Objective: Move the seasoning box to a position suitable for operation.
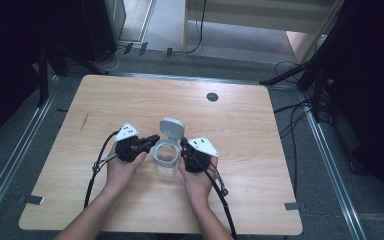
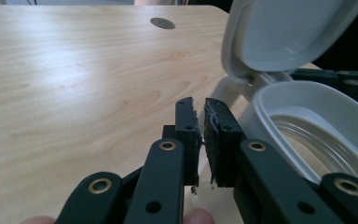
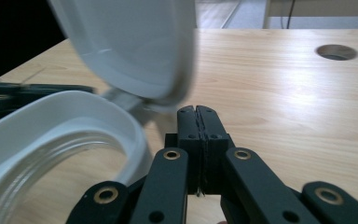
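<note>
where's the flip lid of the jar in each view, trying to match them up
High view: the open lid stands up at the far side of the clear jar, between the two grippers, table centre.
Left gripper view: upper right, tilted back above the jar's white rim.
Right gripper view: upper left to centre, blurred, above the rim.
Shared landmark: the round grommet hole in the table.

One jar [image 1: 166, 158], two grippers [image 1: 154, 140] [image 1: 182, 145], one table [image 1: 130, 100]

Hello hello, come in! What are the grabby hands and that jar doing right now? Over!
Left hand-held gripper shut, empty, beside jar. Right hand-held gripper shut, empty, opposite side. Jar upright, lid flipped open. Nothing in the way.
</note>
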`<state>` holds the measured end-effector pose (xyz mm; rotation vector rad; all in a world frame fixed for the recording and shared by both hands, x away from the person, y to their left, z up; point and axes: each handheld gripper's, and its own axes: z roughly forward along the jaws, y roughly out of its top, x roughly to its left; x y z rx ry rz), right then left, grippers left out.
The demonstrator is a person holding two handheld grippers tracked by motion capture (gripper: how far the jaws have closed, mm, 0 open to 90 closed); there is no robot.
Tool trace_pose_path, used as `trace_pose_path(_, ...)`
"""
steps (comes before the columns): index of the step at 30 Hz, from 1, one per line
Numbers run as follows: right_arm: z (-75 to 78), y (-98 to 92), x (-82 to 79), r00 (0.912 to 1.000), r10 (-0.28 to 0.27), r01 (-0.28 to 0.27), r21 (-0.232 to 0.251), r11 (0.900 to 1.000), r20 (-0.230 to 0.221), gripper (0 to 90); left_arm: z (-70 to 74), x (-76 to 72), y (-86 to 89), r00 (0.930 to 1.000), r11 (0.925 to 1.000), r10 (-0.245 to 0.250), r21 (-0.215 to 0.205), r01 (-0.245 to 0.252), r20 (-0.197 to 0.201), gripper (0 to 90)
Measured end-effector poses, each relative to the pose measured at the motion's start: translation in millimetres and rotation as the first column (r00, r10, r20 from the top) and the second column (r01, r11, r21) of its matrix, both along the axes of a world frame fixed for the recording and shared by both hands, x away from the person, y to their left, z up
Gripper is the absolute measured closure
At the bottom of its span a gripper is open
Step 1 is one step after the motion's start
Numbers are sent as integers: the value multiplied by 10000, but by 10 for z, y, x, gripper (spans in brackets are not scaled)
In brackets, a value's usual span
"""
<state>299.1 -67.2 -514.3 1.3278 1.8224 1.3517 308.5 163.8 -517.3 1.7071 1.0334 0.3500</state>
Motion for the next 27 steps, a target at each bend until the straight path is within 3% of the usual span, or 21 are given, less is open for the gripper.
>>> trace_pose_path(4, -5, -128, -157, 10000, -10, 11, 101, 9999, -46, 900, -63, -219, 12, 9995, 9997, 237, 27, -236, -218, 866)
trace_pose_path(8, 9, -118, -285, 9997, 218, -217, 83, 9997, -98, 900, -105, -374, -16, 9984, 9989, 441, 169, -436, -354, 856)
trace_pose_path(13, 26, -78, -348, 9992, 378, -377, 26, 9993, -102, 900, -100, -486, -77, 9992, 9995, 241, 231, -234, -326, 858)
trace_pose_path(18, 45, -173, -324, 9988, 473, -475, -114, 9988, -132, 900, -88, -534, -140, 9997, 9999, -82, 94, 84, -222, 851)
trace_pose_path(20, 57, -215, -304, 9985, 530, -533, -216, 9983, -114, 900, -101, -530, -115, 9992, 9996, -272, -44, 271, -279, 818)
trace_pose_path(22, 71, -270, -278, 9987, 513, -515, -298, 9982, -50, 900, -119, -539, -32, 9999, 10000, -42, -62, 41, -127, 787)
trace_pose_path(23, 81, -299, -266, 9986, 523, -525, -236, 9983, -66, 900, -131, -544, 35, 10000, 9996, 69, -278, -70, -36, 754)
trace_pose_path(27, 132, -398, -202, 9984, 562, -562, -123, 9983, 17, 900, -180, -547, 397, 9944, 9945, 981, -409, -965, 399, 513)
